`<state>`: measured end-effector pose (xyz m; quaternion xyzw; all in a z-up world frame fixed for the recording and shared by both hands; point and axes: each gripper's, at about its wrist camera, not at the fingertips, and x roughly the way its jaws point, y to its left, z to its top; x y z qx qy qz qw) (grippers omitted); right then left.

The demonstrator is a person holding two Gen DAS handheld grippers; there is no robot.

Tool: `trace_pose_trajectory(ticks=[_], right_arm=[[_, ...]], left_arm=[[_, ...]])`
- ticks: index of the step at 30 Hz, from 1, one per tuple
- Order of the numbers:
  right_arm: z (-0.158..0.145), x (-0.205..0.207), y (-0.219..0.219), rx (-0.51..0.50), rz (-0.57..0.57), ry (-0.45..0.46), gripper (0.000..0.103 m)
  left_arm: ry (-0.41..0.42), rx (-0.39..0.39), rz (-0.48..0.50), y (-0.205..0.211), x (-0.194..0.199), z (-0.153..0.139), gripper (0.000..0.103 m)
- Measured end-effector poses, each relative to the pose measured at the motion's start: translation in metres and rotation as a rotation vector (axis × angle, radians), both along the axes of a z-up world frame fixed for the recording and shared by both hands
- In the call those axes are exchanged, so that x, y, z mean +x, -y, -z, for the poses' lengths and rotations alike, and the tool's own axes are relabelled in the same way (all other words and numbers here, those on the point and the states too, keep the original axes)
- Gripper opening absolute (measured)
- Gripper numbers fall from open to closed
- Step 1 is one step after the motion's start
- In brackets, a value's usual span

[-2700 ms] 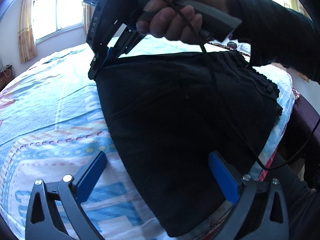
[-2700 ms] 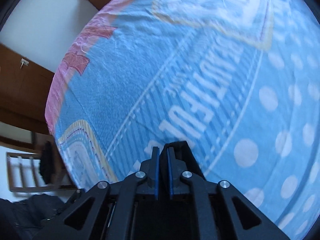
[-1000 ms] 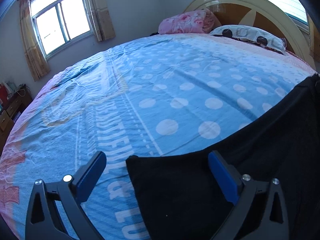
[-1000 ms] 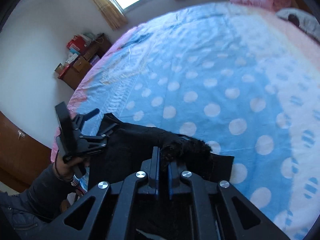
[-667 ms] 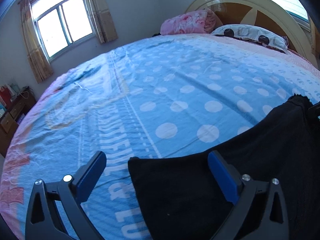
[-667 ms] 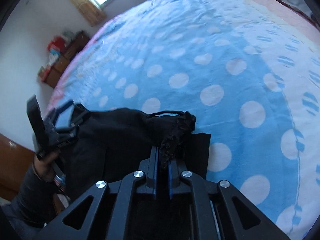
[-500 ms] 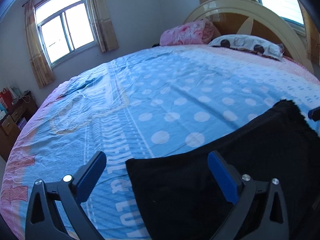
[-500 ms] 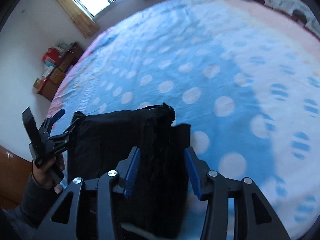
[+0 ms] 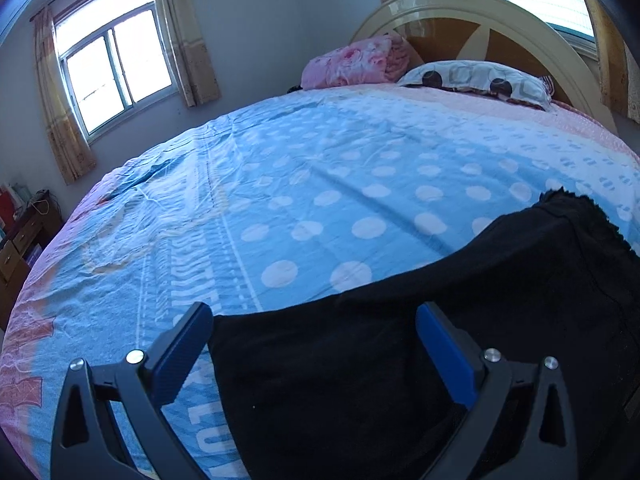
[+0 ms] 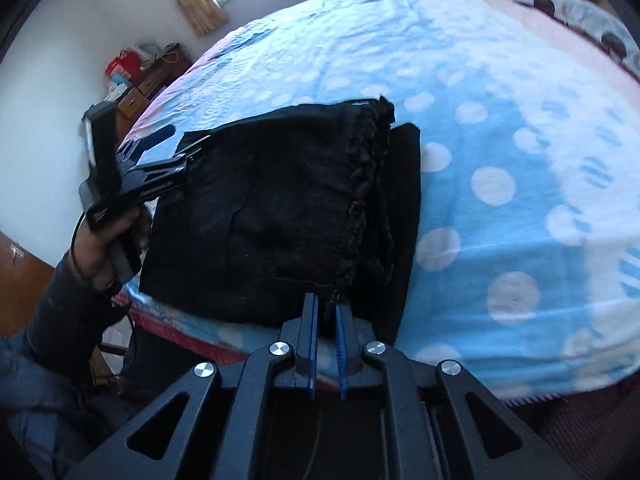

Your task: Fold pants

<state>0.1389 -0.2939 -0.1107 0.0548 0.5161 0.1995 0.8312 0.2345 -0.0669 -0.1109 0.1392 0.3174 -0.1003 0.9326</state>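
Observation:
The black pants (image 10: 280, 208) lie folded near the bed's front edge, with a frilled hem (image 10: 360, 184) running down their right side. My right gripper (image 10: 325, 312) sits at the near end of that frill. Its jaws are closing to a narrow slit with a tuft of the frill between the tips. The left gripper (image 9: 316, 320) stands wide open above the pants' (image 9: 400, 360) left corner, with nothing pinched. From the right wrist view, the left gripper (image 10: 180, 146) appears at the pants' left edge, held by a hand (image 10: 112, 236).
The bed sheet (image 9: 320, 184) is blue with white dots and stretches far beyond the pants. A pillow (image 9: 472, 80) and a pink rolled blanket (image 9: 352, 60) lie by the headboard. A window (image 9: 112, 68) and low drawers (image 10: 140, 92) stand past the bed's left side.
The right gripper opened and let the frilled hem drop onto the bed, moved back toward the near edge, then narrowed again at the hem's near end. The left gripper stayed open and drifted slightly.

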Motion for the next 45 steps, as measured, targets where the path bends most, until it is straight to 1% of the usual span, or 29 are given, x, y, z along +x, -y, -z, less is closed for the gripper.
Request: trace_pose_trajectory(ticks=[2, 5, 6, 7, 8, 9, 10, 11, 12, 13, 14, 16, 17, 19, 21, 24, 27, 29, 31, 32, 34, 35, 36, 38, 40, 41, 43, 45], right_arm=[[0.006, 0.002, 0.002, 0.023, 0.007, -0.013, 0.008], [0.016, 0.009, 0.017, 0.16, 0.039, -0.039, 0.012], [0.018, 0.007, 0.021, 0.197, 0.034, -0.037, 0.024], [0.018, 0.008, 0.023, 0.219, 0.024, -0.037, 0.033], [0.017, 0.008, 0.022, 0.231, 0.005, -0.032, 0.045], [0.016, 0.005, 0.019, 0.234, -0.025, -0.022, 0.046], [0.017, 0.003, 0.015, 0.216, -0.067, -0.014, 0.046], [0.018, 0.0, 0.009, 0.153, -0.085, 0.004, 0.045], [0.019, -0.001, 0.003, 0.062, -0.097, 0.012, 0.024], [0.02, -0.002, -0.002, -0.005, -0.114, 0.012, 0.016], [0.017, -0.003, -0.003, -0.023, -0.12, 0.018, 0.013], [0.008, -0.006, 0.002, 0.009, -0.121, 0.013, 0.011], [0.001, -0.009, 0.004, 0.011, -0.127, 0.026, 0.011], [-0.001, -0.011, 0.005, -0.008, -0.134, 0.008, 0.01], [0.009, -0.009, 0.004, -0.057, -0.124, -0.021, 0.009], [0.033, 0.001, 0.007, -0.059, -0.098, -0.095, 0.007], [0.033, 0.003, 0.005, -0.064, -0.098, -0.118, 0.007], [0.029, 0.003, 0.005, -0.065, -0.101, -0.13, 0.007], [0.018, 0.0, 0.01, -0.065, -0.084, -0.116, 0.008], [0.01, -0.002, 0.01, -0.08, -0.063, -0.084, 0.01], [-0.014, -0.005, 0.017, -0.089, -0.003, 0.02, 0.021], [-0.024, -0.005, 0.019, -0.063, 0.019, 0.057, 0.031], [-0.033, -0.003, 0.019, -0.019, 0.034, 0.099, 0.037], [-0.046, 0.005, 0.008, 0.078, 0.0, 0.157, 0.038], [-0.046, 0.021, -0.012, 0.122, -0.052, 0.178, 0.039], [-0.042, 0.03, -0.02, 0.114, -0.056, 0.184, 0.039], [-0.027, 0.056, -0.033, 0.075, -0.025, 0.153, 0.04], [-0.01, 0.082, -0.033, 0.055, 0.036, 0.095, 0.04]], left_arm=[[-0.005, -0.005, -0.006, -0.001, 0.001, 0.001, 0.103], [-0.005, -0.008, -0.006, -0.003, 0.0, 0.001, 0.103], [-0.005, -0.007, -0.003, -0.003, 0.0, 0.002, 0.103], [-0.006, -0.004, 0.0, -0.003, 0.0, 0.002, 0.103], [-0.009, -0.003, 0.002, -0.003, 0.001, 0.003, 0.103], [-0.01, -0.003, 0.003, -0.003, 0.001, 0.003, 0.103], [-0.012, -0.004, 0.002, -0.003, 0.002, 0.003, 0.103], [-0.015, -0.006, 0.001, -0.003, 0.002, 0.004, 0.103], [-0.019, -0.008, -0.001, -0.003, 0.003, 0.005, 0.103], [-0.02, -0.01, -0.002, -0.003, 0.003, 0.005, 0.103], [-0.018, -0.01, -0.003, -0.003, 0.003, 0.004, 0.103], [-0.02, -0.011, -0.004, -0.003, 0.002, 0.004, 0.103], [-0.019, -0.012, -0.003, -0.003, 0.002, 0.004, 0.103], [-0.024, -0.015, 0.003, -0.003, 0.002, 0.005, 0.103], [-0.031, -0.021, 0.009, -0.002, 0.002, 0.007, 0.103], [-0.036, -0.021, 0.013, 0.0, 0.0, 0.007, 0.103], [-0.036, -0.013, 0.003, -0.001, -0.006, 0.001, 0.103], [-0.011, -0.033, 0.009, -0.005, -0.019, -0.008, 0.103], [0.009, -0.046, 0.005, -0.01, -0.035, -0.015, 0.103], [0.014, -0.058, 0.003, -0.013, -0.042, -0.016, 0.103], [0.009, -0.079, 0.005, -0.015, -0.054, -0.015, 0.103], [0.008, -0.079, 0.007, -0.015, -0.057, -0.012, 0.103], [-0.003, -0.073, 0.01, -0.014, -0.057, -0.007, 0.103], [-0.041, -0.062, 0.002, -0.011, -0.052, 0.004, 0.103], [-0.066, -0.077, -0.009, -0.01, -0.049, 0.012, 0.103], [-0.078, -0.092, -0.012, -0.01, -0.048, 0.014, 0.103], [-0.094, -0.108, -0.017, -0.011, -0.046, 0.015, 0.103], [-0.111, -0.12, -0.015, -0.011, -0.045, 0.017, 0.103]])
